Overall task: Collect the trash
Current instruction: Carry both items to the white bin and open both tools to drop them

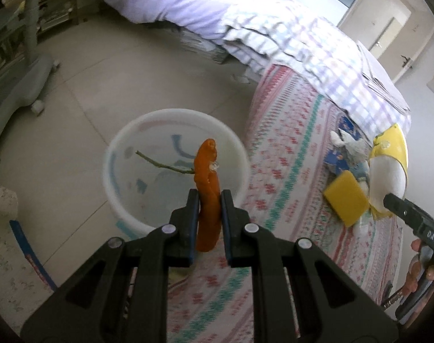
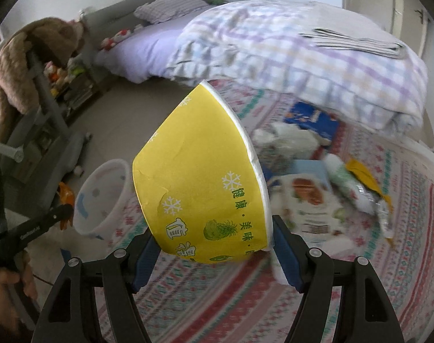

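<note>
Above a white bin (image 1: 175, 168) on the tiled floor beside the bed, the left gripper (image 1: 209, 200) pinches an orange peel (image 1: 206, 188), poised to drop it in. The right gripper (image 2: 214, 245), jaws spread wide, clamps a yellow paper bowl (image 2: 199, 177) over the patterned bedspread (image 2: 388, 243). More litter lies there: a blue packet (image 2: 311, 117), wrappers, perhaps a sponge (image 1: 347, 198), blurred. A twig (image 1: 162, 163) already sits in the bin; nothing blocks it.

The yellow paper bowl (image 2: 199, 177) hides much of the patterned bedspread (image 2: 388, 257) behind it. The packets and wrappers (image 2: 311, 188) lying there are smeared by blur, their print unreadable. The orange peel (image 1: 206, 194) covers part of the white bin's (image 1: 125, 131) inside.
</note>
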A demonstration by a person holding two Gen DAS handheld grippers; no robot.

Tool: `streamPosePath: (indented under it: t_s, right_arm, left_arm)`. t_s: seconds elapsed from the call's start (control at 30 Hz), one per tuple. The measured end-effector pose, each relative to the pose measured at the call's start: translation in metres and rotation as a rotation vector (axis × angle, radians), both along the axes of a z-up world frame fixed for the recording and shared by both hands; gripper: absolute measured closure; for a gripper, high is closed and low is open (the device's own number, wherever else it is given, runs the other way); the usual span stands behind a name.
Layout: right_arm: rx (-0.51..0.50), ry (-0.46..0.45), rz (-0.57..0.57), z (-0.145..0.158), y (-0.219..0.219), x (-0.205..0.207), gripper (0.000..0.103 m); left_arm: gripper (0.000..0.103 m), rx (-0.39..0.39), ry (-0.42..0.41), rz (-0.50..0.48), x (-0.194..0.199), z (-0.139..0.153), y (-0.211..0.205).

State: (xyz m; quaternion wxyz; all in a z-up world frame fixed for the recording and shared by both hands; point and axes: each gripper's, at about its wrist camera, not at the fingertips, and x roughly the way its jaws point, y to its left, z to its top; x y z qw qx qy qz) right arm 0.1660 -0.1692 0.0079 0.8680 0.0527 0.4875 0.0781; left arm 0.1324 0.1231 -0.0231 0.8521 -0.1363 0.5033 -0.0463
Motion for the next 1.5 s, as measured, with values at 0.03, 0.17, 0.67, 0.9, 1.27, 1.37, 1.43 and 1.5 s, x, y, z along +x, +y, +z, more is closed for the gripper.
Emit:
streamPosePath:
  t_s: [0.03, 0.17, 0.67, 0.9, 1.27, 1.37, 1.43, 1.5]
  right_arm:
    - [0.0, -0.001, 0.009, -0.001, 0.005, 0.0, 0.029]
    - [0.004, -0.004, 0.056, -0.005, 0.031, 0.003, 0.029]
    - [0.051, 0.043, 0.16, -0.023, 0.109, 0.021, 0.029]
    - [0.054, 0.087, 0.202, -0.036, 0.154, 0.039, 0.029]
    - [0.097, 0.113, 0.246, -0.051, 0.195, 0.054, 0.026]
    - [0.106, 0.105, 0.221, -0.046, 0.195, 0.054, 0.021]
    - [0.103, 0.104, 0.216, -0.043, 0.192, 0.053, 0.021]
    - [0.092, 0.101, 0.216, -0.04, 0.189, 0.049, 0.021]
  left_arm:
    - [0.087, -0.002, 0.001, 0.008, 0.001, -0.002, 0.005]
    - [0.087, -0.008, 0.0, 0.032, 0.002, -0.005, 0.019]
    - [0.022, 0.087, -0.003, 0.241, -0.013, 0.005, 0.078]
    - [0.013, 0.185, 0.009, 0.277, -0.021, 0.005, 0.095]
    - [0.01, 0.185, 0.003, 0.312, -0.032, 0.012, 0.115]
    - [0.01, 0.18, 0.001, 0.317, -0.035, 0.013, 0.118]
    - [0.01, 0.176, 0.004, 0.316, -0.035, 0.012, 0.118]
    - [0.01, 0.174, 0.009, 0.311, -0.036, 0.011, 0.117]
